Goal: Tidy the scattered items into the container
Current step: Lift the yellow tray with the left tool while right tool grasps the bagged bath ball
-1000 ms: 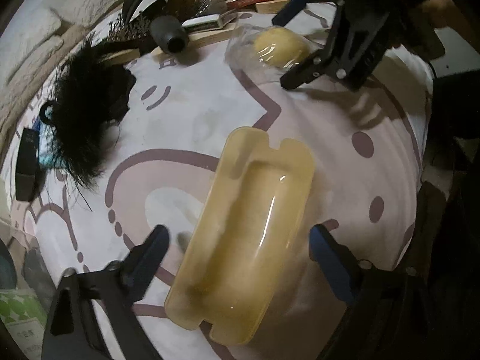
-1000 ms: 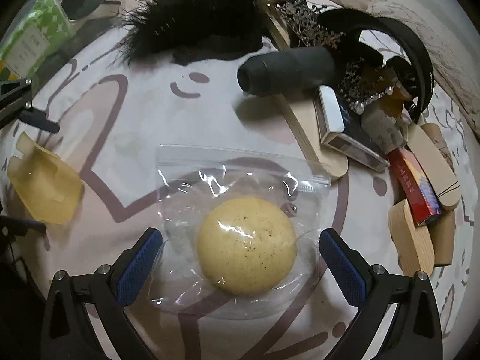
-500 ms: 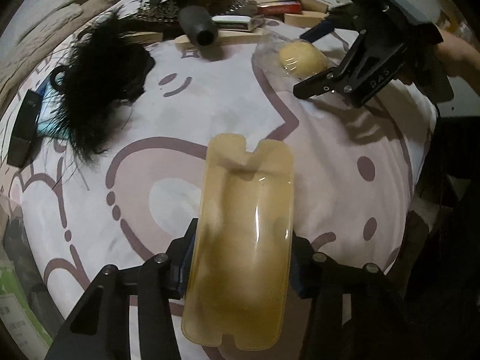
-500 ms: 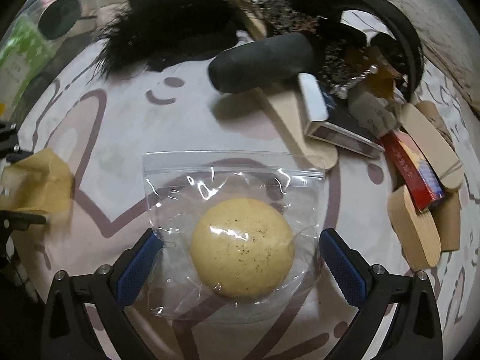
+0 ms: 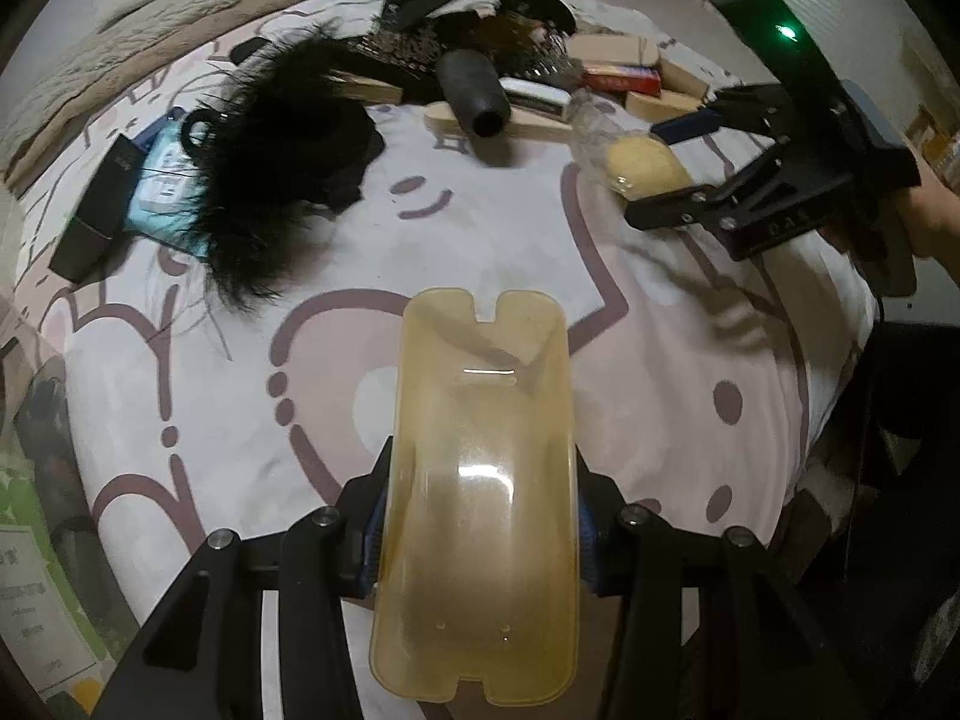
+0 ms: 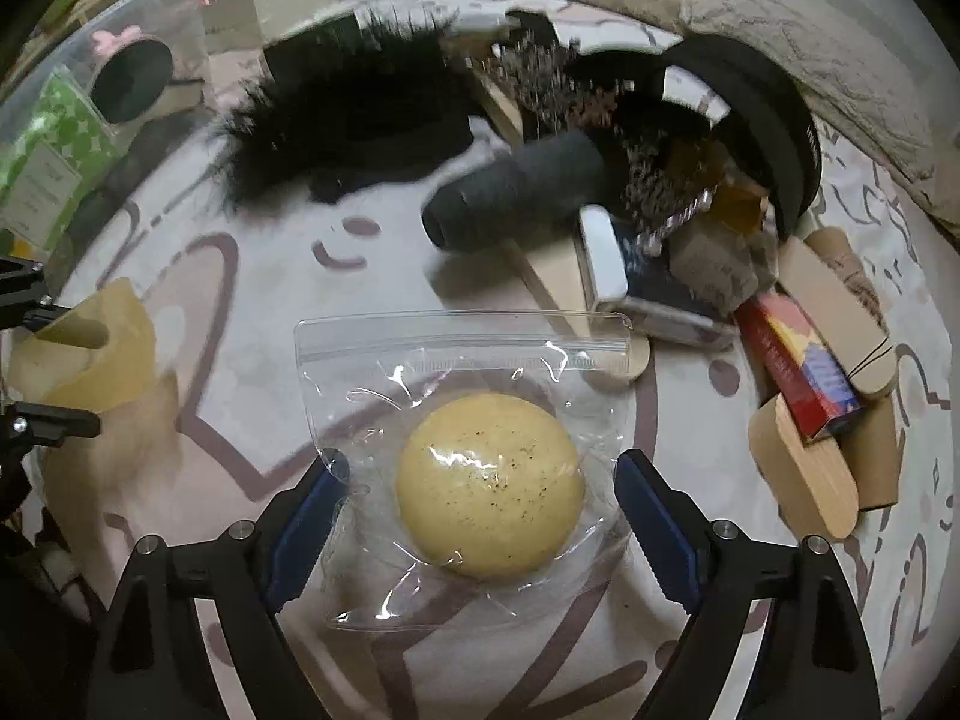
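On the pale bedcover (image 5: 492, 228) printed with mauve outlines, the scattered items lie in a loose arc. Seen from the left wrist camera, farthest left is a black box (image 5: 96, 210) beside a light-blue packet (image 5: 159, 192); next to them lies a black feathery piece (image 5: 282, 162), then a dark grey cylinder (image 5: 474, 96) resting on a flat wooden piece, with a red box (image 5: 621, 81) and wooden blocks behind it.

The left gripper (image 5: 480, 531) is clamped on a translucent amber tray (image 5: 480, 456): the blue pads press both long sides of it, and the tray reaches forward past the fingertips, its notched end away from the camera (it hangs clear of the cover, casting a soft shadow in the right wrist view).

Farther right, the right gripper (image 6: 483, 507) straddles a clear zip bag (image 6: 468, 372) holding a round yellow speckled ball (image 6: 489, 486). Its jaws are closing; the left pad touches the bag's edge, the right pad is just at the film, and neither reaches the ball, which sits midway between the pads. The bag's sealed strip points away from the gripper, toward the grey cylinder.

At the far left of the right wrist view stands a clear plastic container (image 6: 78, 108), off the cover's edge, with a green patterned box and a round black item inside.
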Demonstrator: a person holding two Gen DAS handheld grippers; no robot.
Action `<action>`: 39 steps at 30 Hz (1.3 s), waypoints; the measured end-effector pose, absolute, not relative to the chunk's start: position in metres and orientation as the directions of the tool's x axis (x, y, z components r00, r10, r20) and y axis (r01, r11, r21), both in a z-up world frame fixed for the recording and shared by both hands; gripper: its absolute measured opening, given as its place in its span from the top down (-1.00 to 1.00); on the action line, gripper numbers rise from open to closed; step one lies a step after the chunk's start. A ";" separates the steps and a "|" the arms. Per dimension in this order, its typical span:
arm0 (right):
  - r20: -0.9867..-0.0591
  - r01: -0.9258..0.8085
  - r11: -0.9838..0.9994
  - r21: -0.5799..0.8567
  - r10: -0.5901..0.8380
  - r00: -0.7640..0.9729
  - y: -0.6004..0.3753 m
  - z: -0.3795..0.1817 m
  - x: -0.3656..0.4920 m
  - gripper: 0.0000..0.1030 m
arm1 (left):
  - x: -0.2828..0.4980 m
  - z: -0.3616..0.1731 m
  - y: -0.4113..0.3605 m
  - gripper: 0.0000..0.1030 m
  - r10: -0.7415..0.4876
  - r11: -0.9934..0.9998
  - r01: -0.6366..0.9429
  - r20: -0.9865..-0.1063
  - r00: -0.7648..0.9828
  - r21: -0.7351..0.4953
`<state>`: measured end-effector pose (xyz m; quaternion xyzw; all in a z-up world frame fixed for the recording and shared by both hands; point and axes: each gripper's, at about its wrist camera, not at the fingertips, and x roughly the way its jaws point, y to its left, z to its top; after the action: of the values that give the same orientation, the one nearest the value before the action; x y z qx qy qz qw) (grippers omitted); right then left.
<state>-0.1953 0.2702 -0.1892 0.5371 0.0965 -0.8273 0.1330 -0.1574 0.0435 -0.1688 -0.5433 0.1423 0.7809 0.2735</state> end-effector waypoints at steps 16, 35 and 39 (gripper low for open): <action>-0.814 0.308 -0.950 0.045 -0.214 -0.541 0.241 -0.120 -0.220 -0.75 | -0.166 -0.096 0.012 0.07 0.287 -0.885 -0.462 -0.843 -0.455 -0.051; -0.691 0.346 -0.932 0.114 -0.324 -0.646 0.186 -0.042 -0.217 -0.75 | -0.182 -0.002 -0.039 0.07 0.280 -0.940 -0.335 -0.708 -0.648 -0.065; -0.661 0.340 -0.930 0.142 -0.345 -0.666 0.173 -0.028 -0.225 -0.75 | -0.189 0.014 -0.065 0.07 0.263 -0.955 -0.287 -0.675 -0.689 -0.079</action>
<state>-0.2250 0.1726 -0.0282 0.3629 -0.0033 -0.9127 0.1876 -0.1887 -0.0651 0.0138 -0.3647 0.0165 0.9189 0.1497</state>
